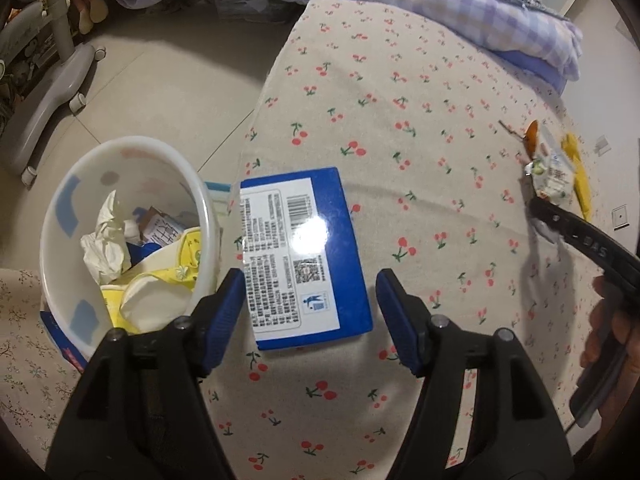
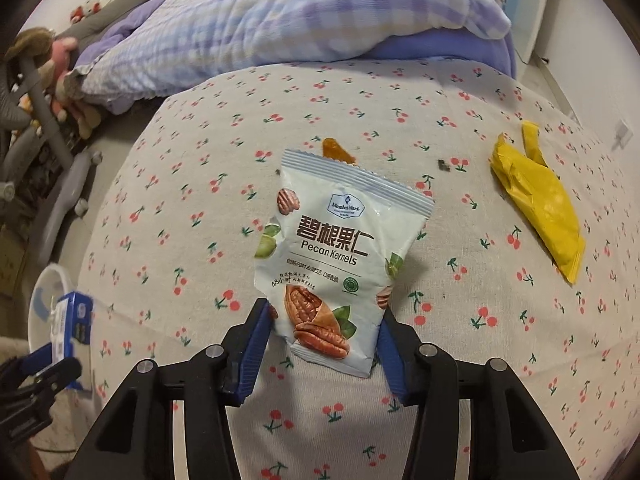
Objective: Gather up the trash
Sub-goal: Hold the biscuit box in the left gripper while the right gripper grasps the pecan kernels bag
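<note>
A blue box (image 1: 306, 258) with a white label lies on the cherry-print bed sheet (image 1: 420, 120), between the blue pads of my open left gripper (image 1: 310, 300); the pads stand apart from its sides. A white bin (image 1: 120, 236) with paper and yellow wrappers stands just left of it. A white pecan kernels packet (image 2: 336, 264) lies between the pads of my right gripper (image 2: 326, 332), whose jaws stand wide at its lower edges. The packet and right gripper also show in the left wrist view (image 1: 550, 176). A yellow wrapper (image 2: 540, 200) lies to the right.
An orange scrap (image 2: 336, 148) and a small dark crumb (image 2: 443, 165) lie behind the packet. A folded purple checked quilt (image 2: 300, 28) sits at the bed's far end. A grey wheeled stand (image 1: 52, 96) is on the tiled floor beyond the bin.
</note>
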